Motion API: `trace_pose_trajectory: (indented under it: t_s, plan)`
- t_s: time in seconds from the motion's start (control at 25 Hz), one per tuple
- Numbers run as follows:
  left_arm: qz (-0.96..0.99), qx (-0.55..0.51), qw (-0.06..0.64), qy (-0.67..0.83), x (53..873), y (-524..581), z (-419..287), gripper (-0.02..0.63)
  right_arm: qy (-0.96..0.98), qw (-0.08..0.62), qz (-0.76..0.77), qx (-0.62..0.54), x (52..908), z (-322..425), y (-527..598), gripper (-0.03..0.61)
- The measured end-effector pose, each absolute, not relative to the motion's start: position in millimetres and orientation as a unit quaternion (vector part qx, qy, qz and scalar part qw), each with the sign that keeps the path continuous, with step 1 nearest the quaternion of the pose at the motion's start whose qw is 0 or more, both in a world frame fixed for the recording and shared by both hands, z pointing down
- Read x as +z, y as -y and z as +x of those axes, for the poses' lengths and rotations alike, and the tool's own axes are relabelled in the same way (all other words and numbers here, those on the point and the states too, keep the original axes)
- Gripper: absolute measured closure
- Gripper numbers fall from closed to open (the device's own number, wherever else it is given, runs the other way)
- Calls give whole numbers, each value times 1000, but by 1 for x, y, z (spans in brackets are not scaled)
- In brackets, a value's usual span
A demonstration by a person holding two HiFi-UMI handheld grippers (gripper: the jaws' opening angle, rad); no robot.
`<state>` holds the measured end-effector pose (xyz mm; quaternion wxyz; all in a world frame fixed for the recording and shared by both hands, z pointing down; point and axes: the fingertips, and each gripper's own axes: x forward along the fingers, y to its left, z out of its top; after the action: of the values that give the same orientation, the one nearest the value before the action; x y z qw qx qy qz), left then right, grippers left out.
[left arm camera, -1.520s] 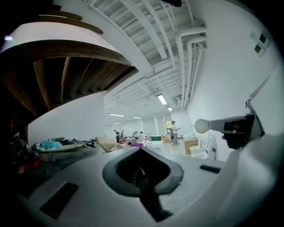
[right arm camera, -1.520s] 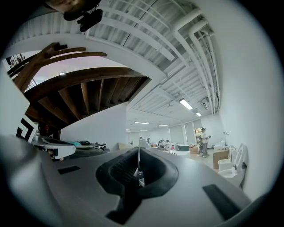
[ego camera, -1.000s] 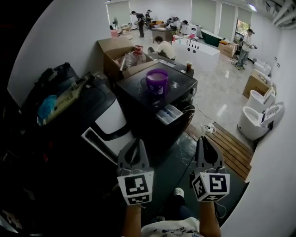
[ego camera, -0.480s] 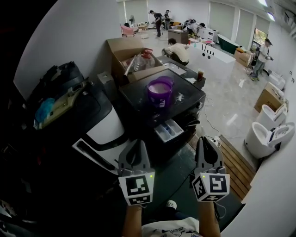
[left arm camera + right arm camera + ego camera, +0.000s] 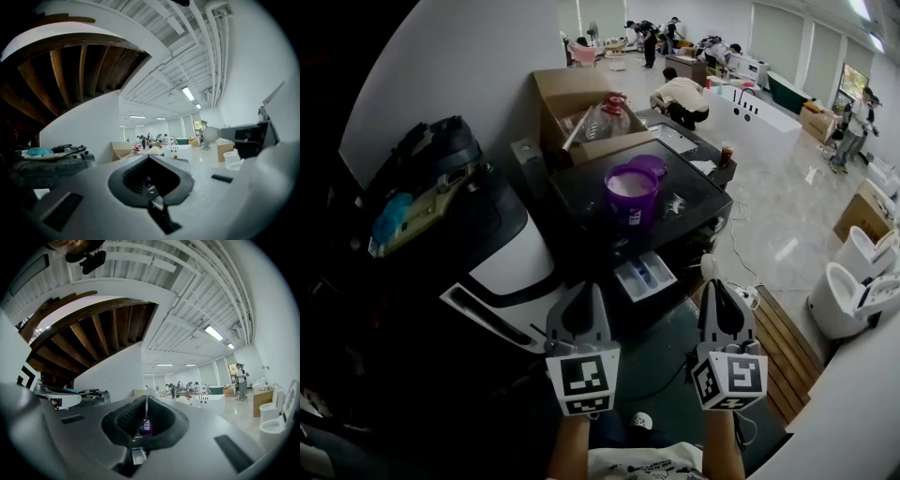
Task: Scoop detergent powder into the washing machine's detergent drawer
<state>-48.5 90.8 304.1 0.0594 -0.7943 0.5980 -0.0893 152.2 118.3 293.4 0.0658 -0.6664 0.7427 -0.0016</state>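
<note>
Approach step. Left gripper (image 5: 580,292) and right gripper (image 5: 713,287) both have jaws pinched together, empty, well apart from the dark boxy washing machine (image 5: 581,199). The round purple plastic detergent tub (image 5: 631,193) sits on top of it. The white pulled-out detergent drawer (image 5: 644,276) is at its front. Best to close in first and open one gripper near the tub.

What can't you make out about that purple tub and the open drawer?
- Purple tub, head view: too small to tell whether a scoop lies inside.
- Detergent drawer, head view: too small to tell what its compartments hold.
- Right gripper view: its shut jaws hide all but a sliver of the tub.
- Left gripper view: shut jaws hide most of the washing machine.
</note>
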Motion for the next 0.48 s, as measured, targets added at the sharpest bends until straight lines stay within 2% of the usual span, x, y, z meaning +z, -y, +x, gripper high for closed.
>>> trace_pose_trajectory:
  t_s: [0.48]
  plan:
    - [-782, -97, 58, -613, 307, -38, -55, 612, -758, 61, -649, -9, 300, 145, -54, 557]
